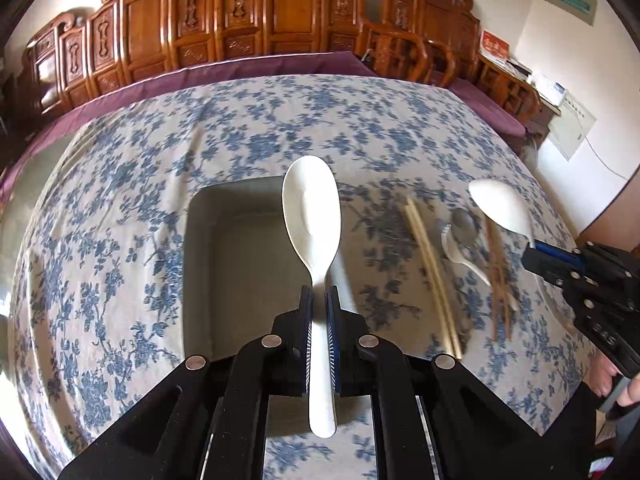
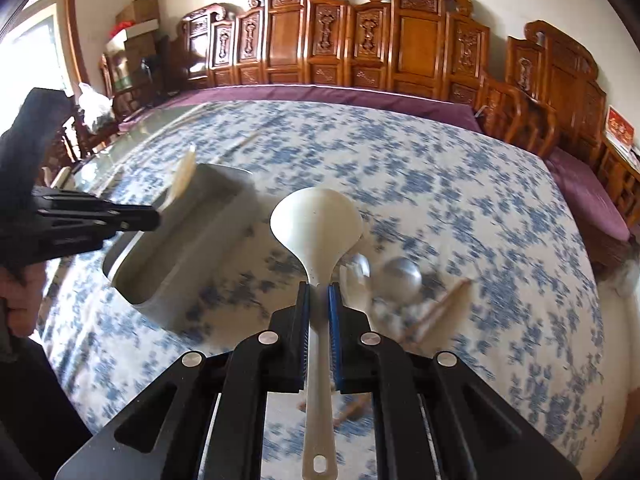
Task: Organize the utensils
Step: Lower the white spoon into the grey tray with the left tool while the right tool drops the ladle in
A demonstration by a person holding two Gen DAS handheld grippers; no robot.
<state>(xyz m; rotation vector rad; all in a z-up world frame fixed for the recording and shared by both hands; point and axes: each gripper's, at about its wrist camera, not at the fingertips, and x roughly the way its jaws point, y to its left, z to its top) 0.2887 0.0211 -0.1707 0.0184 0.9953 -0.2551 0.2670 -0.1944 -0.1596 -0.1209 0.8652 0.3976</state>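
Observation:
My left gripper (image 1: 319, 294) is shut on the handle of a white rice paddle (image 1: 311, 208) and holds it above the grey rectangular bin (image 1: 200, 248). It also shows in the right wrist view (image 2: 154, 216), with the paddle (image 2: 183, 178) over the bin (image 2: 224, 188). My right gripper (image 2: 319, 290) is shut on a white ladle (image 2: 318, 224), held above the table; it also shows in the left wrist view (image 1: 532, 254) with the ladle (image 1: 500, 204). On the cloth lie pale chopsticks (image 1: 432, 276), brown chopsticks (image 1: 498, 276), a white fork (image 1: 456, 250) and a metal spoon (image 1: 464, 222).
The table wears a blue floral cloth (image 1: 120, 200). Carved wooden chairs (image 1: 248, 12) line the far side behind a purple cushion (image 1: 240, 64). A metal spoon bowl (image 2: 402, 280) and brown chopsticks (image 2: 440, 308) lie right of my right gripper.

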